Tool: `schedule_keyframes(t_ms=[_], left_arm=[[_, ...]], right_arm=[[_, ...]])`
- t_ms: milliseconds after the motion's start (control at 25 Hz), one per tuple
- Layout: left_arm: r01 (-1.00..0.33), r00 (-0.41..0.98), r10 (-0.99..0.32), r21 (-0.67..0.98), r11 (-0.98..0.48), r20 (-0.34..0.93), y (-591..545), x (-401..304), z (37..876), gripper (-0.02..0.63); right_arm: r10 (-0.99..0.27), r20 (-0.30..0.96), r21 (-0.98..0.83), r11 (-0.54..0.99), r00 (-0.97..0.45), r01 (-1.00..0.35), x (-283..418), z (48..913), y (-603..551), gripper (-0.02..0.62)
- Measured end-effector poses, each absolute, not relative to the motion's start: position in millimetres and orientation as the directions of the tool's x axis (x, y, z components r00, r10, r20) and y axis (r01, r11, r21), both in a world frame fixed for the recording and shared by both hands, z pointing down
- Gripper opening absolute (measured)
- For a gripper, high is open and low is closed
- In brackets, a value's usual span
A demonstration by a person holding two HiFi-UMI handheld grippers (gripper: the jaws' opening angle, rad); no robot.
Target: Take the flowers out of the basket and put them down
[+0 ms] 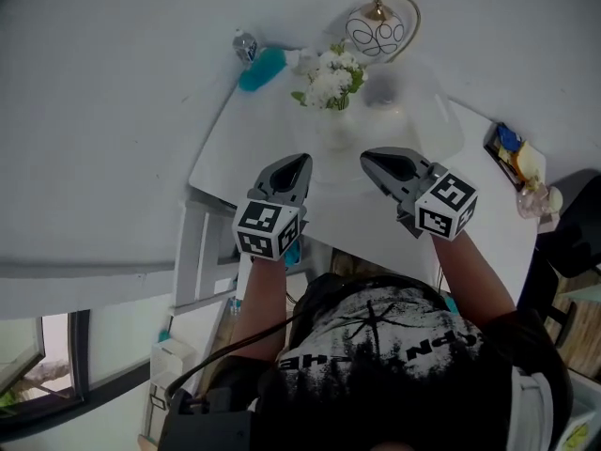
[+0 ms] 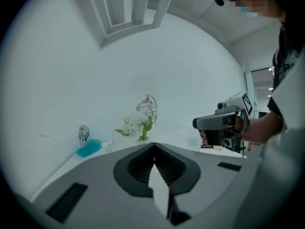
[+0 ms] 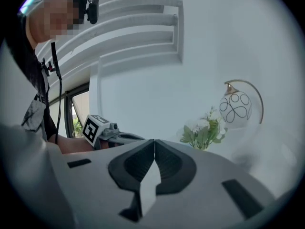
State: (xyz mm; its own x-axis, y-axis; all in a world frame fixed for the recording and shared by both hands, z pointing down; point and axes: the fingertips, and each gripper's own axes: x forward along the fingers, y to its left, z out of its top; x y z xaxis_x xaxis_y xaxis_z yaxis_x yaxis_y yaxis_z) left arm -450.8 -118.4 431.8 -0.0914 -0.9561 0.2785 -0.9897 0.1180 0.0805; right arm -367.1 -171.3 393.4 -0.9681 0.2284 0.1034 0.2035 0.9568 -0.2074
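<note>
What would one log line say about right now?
stage: not started | left claw: shut, empty | right claw: shut, empty | flowers: untouched, far side of table

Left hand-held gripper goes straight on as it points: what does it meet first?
Likely the white flowers, just left of the line of the left hand-held gripper; nothing shows in between. Depth is unclear: it might slip past toward the lamp behind.

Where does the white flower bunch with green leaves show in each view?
Head view: the white flower bunch, top centre.
Left gripper view: the bunch, just left of centre.
Right gripper view: the bunch, right of centre.
Shared landmark: the round white swirl-patterned lamp next to it.
</note>
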Motion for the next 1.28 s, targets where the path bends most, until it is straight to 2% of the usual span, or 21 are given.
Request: schedule_keyframes(t_ms=[320, 680, 920, 1120, 1280], left_arm=[[-0.994, -0.050, -0.959, 0.078, 0.075, 0.279, -132.6, -480.8, 437.5, 0.011], [-0.995, 0.037, -0.961, 0.097, -0.011, 0.273, -159.0, -481.2, 440.9, 0.011], [-0.995, 0.053, -0.963, 0.101, -0.027, 0.264, -163.9, -491.3, 444.1, 0.011], [-0.990, 0.061, -0.964, 0.135, -0.026, 0.259, -169.0, -497.4, 448.4, 0.011], [-0.989, 0.076, -0.964, 0.145, -0.039, 0.255, -176.2, -494.5, 449.7, 0.011]], right_arm=[[0.242, 0.144, -0.142, 0.965, -0.960, 0.222, -396.3, 354.3, -179.5, 0.018], [0.167, 0.347, 0.032, 0.981, -0.923, 0.190, -427.5, 379.4, -234.7, 0.025], [0.141, 0.475, 0.071, 0.978, -0.868, 0.197, -453.1, 426.4, -259.9, 0.155], [0.169, 0.568, 0.036, 0.973, -0.805, 0.229, -469.3, 465.5, -268.3, 0.235], [0.183, 0.595, -0.026, 0.978, -0.783, 0.209, -479.8, 496.1, -275.0, 0.268]])
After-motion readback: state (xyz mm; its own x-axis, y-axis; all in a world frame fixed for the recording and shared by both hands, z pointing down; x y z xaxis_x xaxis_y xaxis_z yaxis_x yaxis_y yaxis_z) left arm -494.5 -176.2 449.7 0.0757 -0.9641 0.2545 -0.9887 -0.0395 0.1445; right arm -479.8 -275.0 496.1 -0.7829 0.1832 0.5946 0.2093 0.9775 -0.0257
